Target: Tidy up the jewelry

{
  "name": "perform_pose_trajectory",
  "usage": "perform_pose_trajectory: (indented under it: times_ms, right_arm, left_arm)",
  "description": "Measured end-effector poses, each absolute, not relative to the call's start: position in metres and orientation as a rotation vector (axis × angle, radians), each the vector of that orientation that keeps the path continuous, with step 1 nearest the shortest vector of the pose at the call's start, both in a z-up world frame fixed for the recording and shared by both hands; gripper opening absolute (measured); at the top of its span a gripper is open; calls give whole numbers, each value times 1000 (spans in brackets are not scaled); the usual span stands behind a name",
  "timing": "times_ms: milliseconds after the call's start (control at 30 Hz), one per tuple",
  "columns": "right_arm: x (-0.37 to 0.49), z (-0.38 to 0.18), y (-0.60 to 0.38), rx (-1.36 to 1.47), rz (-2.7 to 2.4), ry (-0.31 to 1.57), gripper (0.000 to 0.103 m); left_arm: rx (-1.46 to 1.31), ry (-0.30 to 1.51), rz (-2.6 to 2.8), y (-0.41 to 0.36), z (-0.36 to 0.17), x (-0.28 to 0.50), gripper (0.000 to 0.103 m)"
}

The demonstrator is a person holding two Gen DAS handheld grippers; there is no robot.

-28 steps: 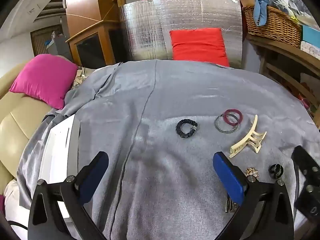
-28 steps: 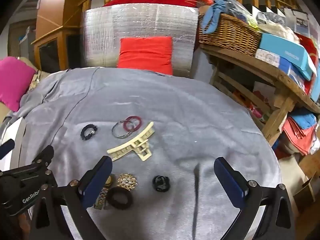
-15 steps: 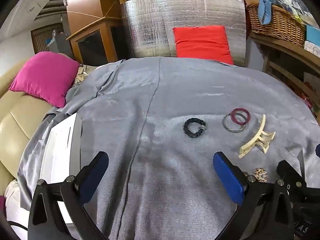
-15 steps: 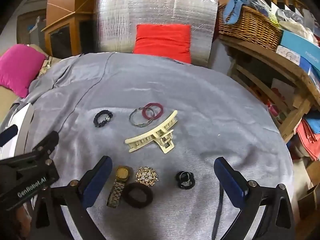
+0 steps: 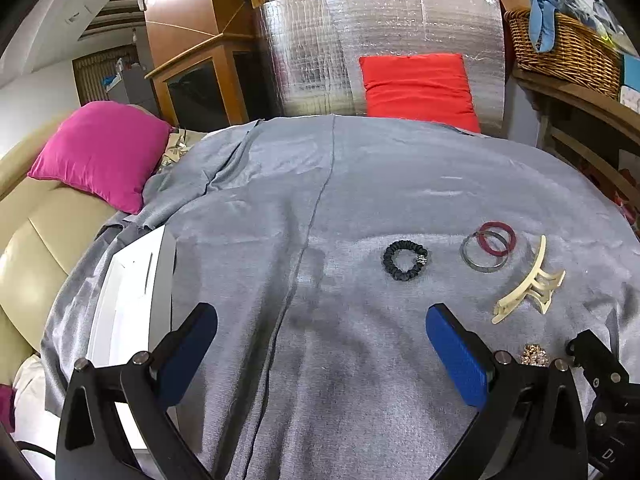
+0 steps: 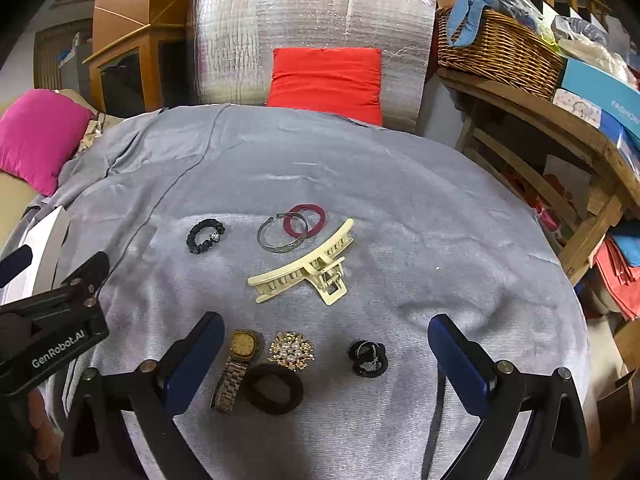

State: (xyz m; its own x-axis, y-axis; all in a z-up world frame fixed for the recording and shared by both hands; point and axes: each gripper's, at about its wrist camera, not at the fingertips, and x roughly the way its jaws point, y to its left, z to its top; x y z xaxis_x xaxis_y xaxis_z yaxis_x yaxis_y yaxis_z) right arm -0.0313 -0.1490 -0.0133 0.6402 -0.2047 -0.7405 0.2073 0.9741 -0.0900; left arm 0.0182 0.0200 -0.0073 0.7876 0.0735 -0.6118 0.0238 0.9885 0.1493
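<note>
A black fabric scrunchie with a small shiny bead (image 6: 205,236) is lying flat on the grey cloth, well apart from a thin silver metal bangle (image 6: 281,233) that is overlapping a dark red ring bracelet (image 6: 306,221). Just beside them, a cream plastic claw hair clip (image 6: 310,270) is lying on its side. Nearer, a gold wristwatch with a metal band (image 6: 237,364) is touching a thick brown hair tie (image 6: 273,389); a gold brooch with pearls (image 6: 292,351) and a small black hair clip (image 6: 367,358) are resting beside them.

Fisheye is bending the edges hard, corners going black. Indoor light is looking even and fairly bright, glaring off the foil panel (image 5: 380,48), soft shadows sitting under both tools.
</note>
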Motion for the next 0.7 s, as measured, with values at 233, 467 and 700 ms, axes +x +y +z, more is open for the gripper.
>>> perform_pose_trajectory:
  times_ms: [233,467,700]
  right_arm:
    - [-32,-13,-151,8,-234,840,103]
    - [-32,-14,-153,11,-237,843,103]
    - [-32,-13,-157,22,-243,843,103]
  left_arm:
    - [162,659,28,20,-7,18,103]
    - [163,652,30,21,-6,18,103]
    - [178,641,36,18,-5,16,103]
